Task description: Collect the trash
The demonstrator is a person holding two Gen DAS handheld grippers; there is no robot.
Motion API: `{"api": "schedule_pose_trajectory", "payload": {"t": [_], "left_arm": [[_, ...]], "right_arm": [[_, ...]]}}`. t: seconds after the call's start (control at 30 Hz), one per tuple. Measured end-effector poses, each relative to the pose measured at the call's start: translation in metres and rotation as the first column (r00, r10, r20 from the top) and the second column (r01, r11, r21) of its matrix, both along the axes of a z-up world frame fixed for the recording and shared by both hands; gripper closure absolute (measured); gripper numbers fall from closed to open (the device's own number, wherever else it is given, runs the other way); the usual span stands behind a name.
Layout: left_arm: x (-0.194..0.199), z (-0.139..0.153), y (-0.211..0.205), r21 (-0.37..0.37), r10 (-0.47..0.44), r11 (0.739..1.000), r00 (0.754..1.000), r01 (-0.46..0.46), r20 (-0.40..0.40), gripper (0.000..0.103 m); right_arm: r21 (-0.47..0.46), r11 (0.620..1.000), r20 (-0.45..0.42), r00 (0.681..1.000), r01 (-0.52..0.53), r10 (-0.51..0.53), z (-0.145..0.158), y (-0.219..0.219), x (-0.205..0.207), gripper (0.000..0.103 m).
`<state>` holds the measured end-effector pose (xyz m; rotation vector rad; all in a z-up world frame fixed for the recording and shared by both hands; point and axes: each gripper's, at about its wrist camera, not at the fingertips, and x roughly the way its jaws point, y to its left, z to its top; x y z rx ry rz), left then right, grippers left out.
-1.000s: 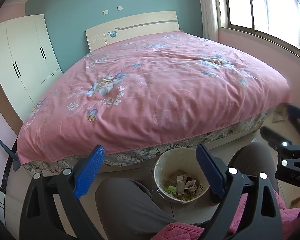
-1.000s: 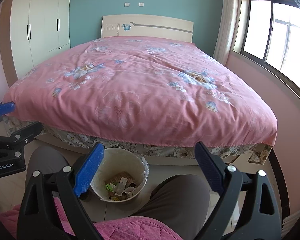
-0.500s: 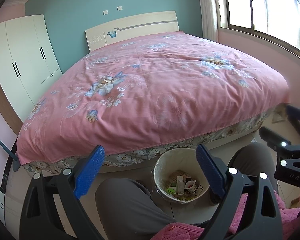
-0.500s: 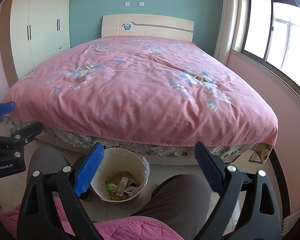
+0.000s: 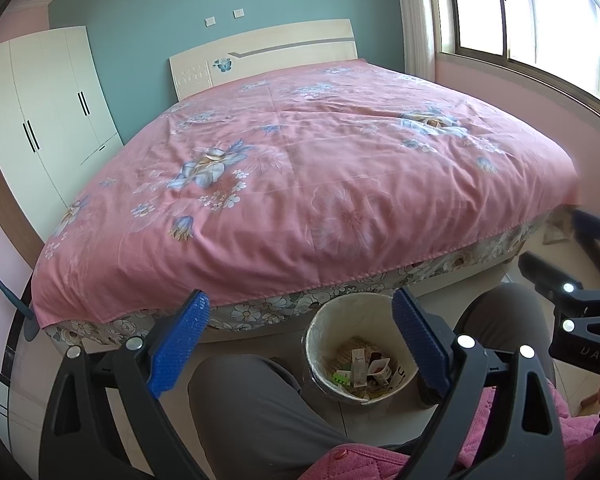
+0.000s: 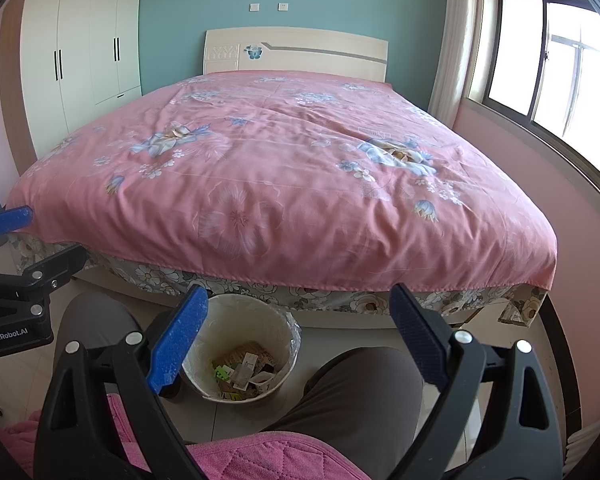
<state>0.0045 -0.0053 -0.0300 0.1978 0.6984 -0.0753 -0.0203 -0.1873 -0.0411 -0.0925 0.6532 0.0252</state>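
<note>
Both the left gripper (image 5: 300, 336) and the right gripper (image 6: 298, 330) hang wide open and empty above the person's knees, touching nothing, probably resting between picks. The lined bin (image 6: 242, 316) stands on the floor between the knees, near the bed's (image 6: 284, 184) foot, within easy dropping reach. The trash (image 6: 244, 372) lies in its bottom; none shows on the bedspread.

Left gripper (image 5: 300, 340) and right gripper (image 6: 298, 334) hang side by side, jaws wide apart, empty, above the person's knees (image 5: 260, 408).
</note>
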Motion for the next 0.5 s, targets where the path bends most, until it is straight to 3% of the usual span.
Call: {"api": "schedule_pose_trajectory", "payload": {"t": [0.5], "left_arm": [[-0.005, -0.004, -0.0034, -0.01, 0.001, 1.0, 1.0, -0.001, -0.015, 0.009]], "right_arm": [[0.002, 1.0, -0.002, 1.0, 0.002, -0.002, -0.0001, 0.0009, 0.0003, 0.013]]}}
